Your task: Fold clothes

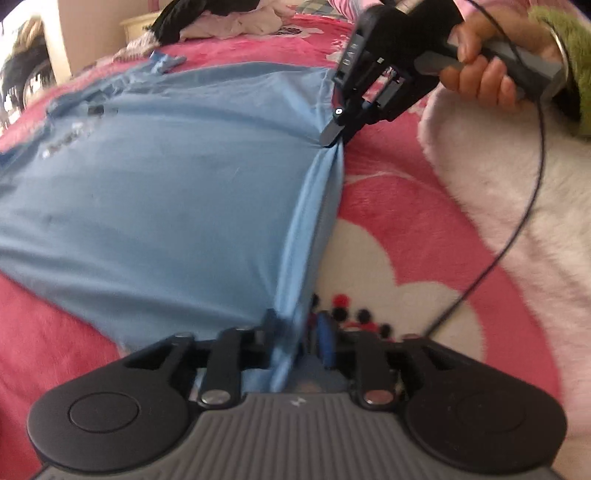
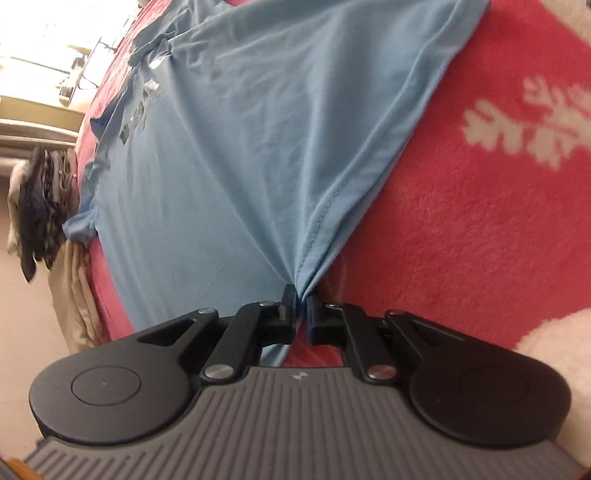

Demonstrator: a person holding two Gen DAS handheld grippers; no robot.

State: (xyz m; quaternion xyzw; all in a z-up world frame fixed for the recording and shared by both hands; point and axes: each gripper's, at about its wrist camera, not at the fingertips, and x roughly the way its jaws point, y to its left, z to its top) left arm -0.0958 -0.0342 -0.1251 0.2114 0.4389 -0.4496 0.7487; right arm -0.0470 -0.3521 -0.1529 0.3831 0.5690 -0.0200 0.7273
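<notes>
A light blue T-shirt (image 1: 166, 184) with a silver chest print lies spread on a pink blanket (image 1: 406, 206). My left gripper (image 1: 299, 325) is shut on the shirt's hem at one bottom corner, cloth bunched between its fingers. My right gripper (image 1: 334, 134) shows in the left wrist view, held by a hand, shut on the other corner of the hem. In the right wrist view my right gripper (image 2: 301, 302) pinches the gathered hem of the shirt (image 2: 240, 147), which stretches away from it across the blanket (image 2: 461, 221).
A heap of dark and white clothes (image 1: 221, 22) lies at the far end of the bed. A cable (image 1: 517, 229) trails from the right gripper over the blanket. More clothes (image 2: 40, 206) hang at the bed's edge in the right wrist view.
</notes>
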